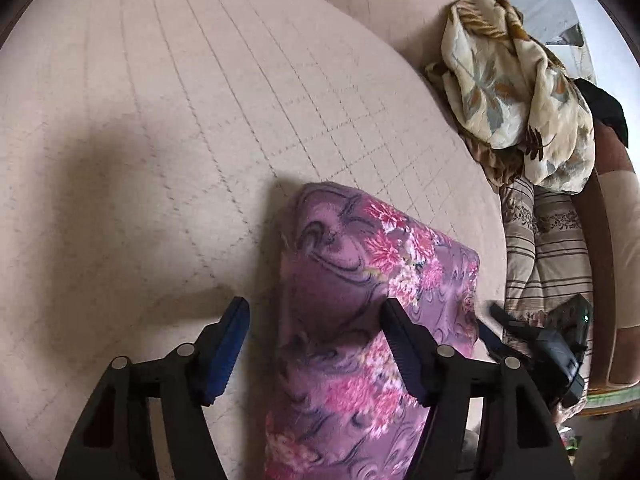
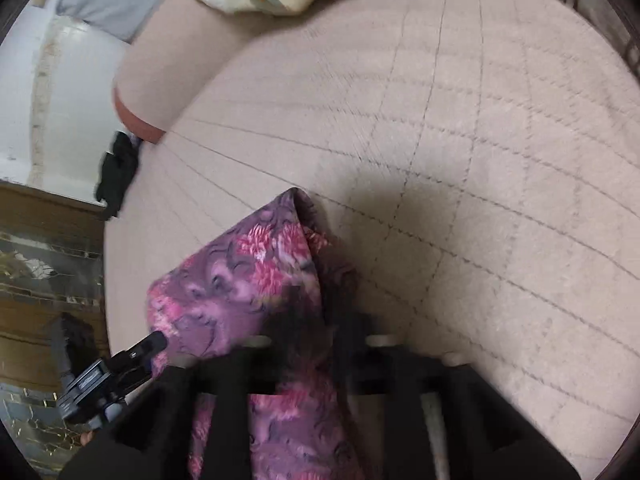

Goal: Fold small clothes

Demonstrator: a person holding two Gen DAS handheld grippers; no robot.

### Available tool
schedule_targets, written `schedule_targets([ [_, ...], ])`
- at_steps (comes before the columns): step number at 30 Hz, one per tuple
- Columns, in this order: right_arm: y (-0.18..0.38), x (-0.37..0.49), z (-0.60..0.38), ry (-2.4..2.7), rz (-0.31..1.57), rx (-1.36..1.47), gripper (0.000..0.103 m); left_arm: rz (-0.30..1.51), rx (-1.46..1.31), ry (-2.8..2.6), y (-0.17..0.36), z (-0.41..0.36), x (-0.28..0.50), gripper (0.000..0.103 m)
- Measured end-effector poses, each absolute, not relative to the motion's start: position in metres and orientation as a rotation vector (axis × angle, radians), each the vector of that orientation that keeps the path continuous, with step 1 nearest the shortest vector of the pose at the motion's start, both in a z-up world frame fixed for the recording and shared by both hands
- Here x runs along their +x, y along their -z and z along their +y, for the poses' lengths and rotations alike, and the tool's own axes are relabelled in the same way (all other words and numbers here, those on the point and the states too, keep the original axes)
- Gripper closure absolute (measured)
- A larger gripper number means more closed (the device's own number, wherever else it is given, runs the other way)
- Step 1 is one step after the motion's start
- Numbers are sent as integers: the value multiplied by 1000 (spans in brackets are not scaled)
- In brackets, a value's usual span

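the purple floral cloth (image 1: pixel 360 304) lay on the pale quilted bed (image 1: pixel 160 140), already doubled into a thick, narrow fold that ran from near the cameras out towards the middle of the mattress. it looked soft and fleecy, light for its bulk and in no way fragile; it would probably sag and bend wherever it was lifted, and the layers could slide apart unless all of them were pinched together. the left gripper (image 1: pixel 314 326) stood spread, one finger on bare bedding and the other over the cloth, neither pad visibly pressing on it. the right gripper (image 2: pixel 316 344) was blurred, its jaws apparently apart on either side of the raised fold (image 2: pixel 256 280), and i could not tell whether they touched it. the best hold seemed to be the near corners or the folded edge, taken deep enough to catch every layer. a cream leaf-print garment (image 1: pixel 516 92) lay crumpled well apart at the far edge of the bed.
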State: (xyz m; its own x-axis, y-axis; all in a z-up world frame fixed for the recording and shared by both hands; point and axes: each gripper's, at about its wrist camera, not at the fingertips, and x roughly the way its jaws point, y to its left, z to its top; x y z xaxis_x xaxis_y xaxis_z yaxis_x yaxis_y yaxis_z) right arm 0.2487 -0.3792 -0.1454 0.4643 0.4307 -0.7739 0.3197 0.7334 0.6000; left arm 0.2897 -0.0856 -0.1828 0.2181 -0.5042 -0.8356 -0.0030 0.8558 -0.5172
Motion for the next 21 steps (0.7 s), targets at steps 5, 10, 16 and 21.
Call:
schedule_targets([
  [5, 167, 255, -389, -162, 1125, 943, 21, 1346, -510, 374, 185, -86, 300, 31],
  [10, 183, 272, -369, -213, 1188, 904, 50, 1410, -616, 382, 203, -92, 313, 53],
  [16, 176, 270, -349, -287, 1193, 881, 86, 1364, -644, 451, 170, -68, 301, 77],
  [21, 143, 293, -317, -386, 1131, 864, 87, 1268, -632, 487, 128, -33, 322, 77],
])
